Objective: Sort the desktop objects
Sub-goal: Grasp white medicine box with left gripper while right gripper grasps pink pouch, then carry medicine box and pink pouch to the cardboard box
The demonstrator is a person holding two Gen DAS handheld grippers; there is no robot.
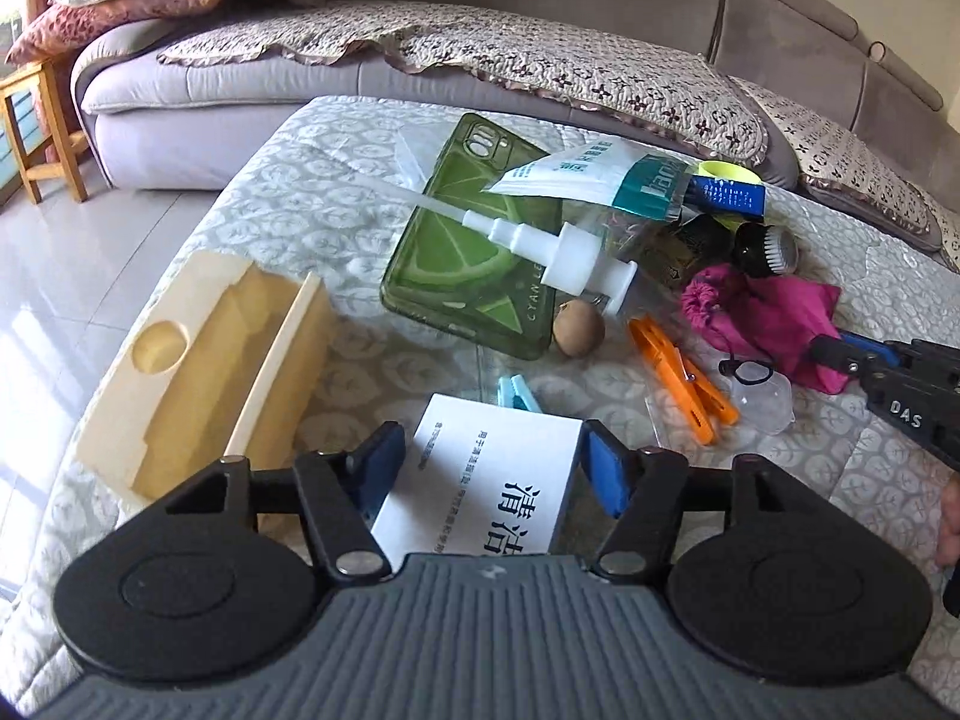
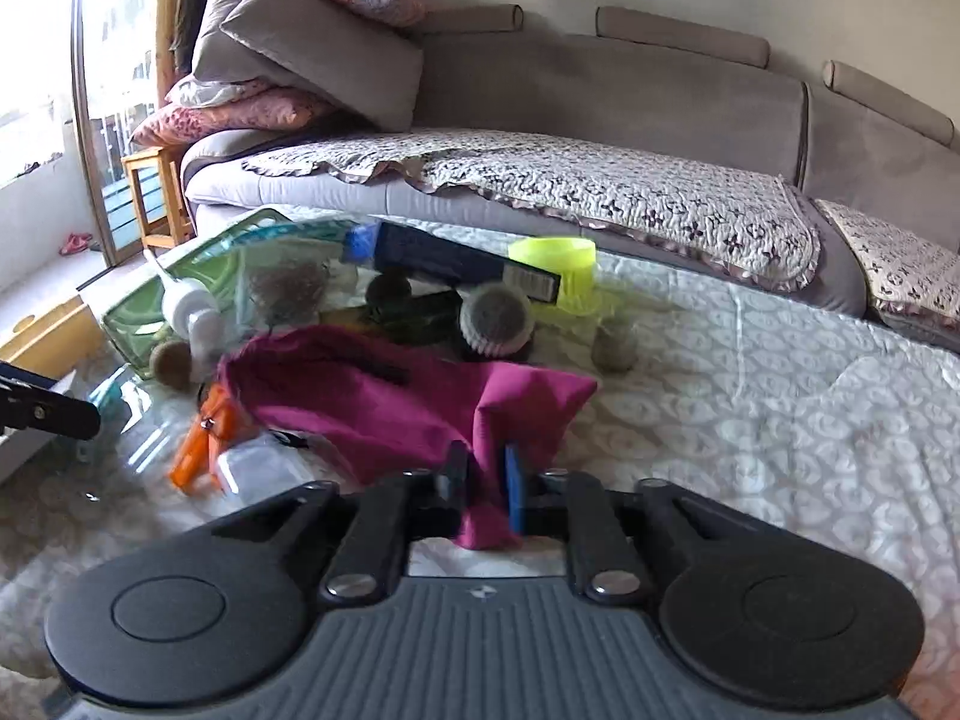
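- Right gripper point(image 2: 487, 489): jaws pinched nearly together on the near corner of the magenta cloth pouch point(image 2: 414, 396); fabric is bunched between the pads.
- The pouch lies on the quilted table cover point(image 2: 750, 420), just right of the green phone case point(image 1: 474, 252) and touching the orange clips point(image 1: 684, 381).
- Handling, by judgement: the pouch is soft, light and limp; it will drape and drag when lifted and could snag the clutter it touches. A corner pinch should hold; the gathered drawstring end would be a firmer hold.
- Left gripper point(image 1: 495, 468): jaws about half open, straddling the white card box point(image 1: 498, 468). The right pad sits at the box edge; whether either pad presses I cannot tell.
- The box sits in front of the phone case, just beside the cream foam tray point(image 1: 198, 372), with a light blue clip point(image 1: 516, 393) at its far edge.
- Handling, by judgement: the box is light, stiff card with flat sides, which suits a squeeze across its width; too much force would crush it.
- Writing: the box shows large characters "清洁" with smaller lines too fine to read.
- The phone case rim reads "CYAN LE…", the rest hidden.
- The right gripper's body, seen from the left wrist camera, is marked "DAS".
- The white and teal sachet point(image 1: 591, 177) over the case carries print I cannot make out.
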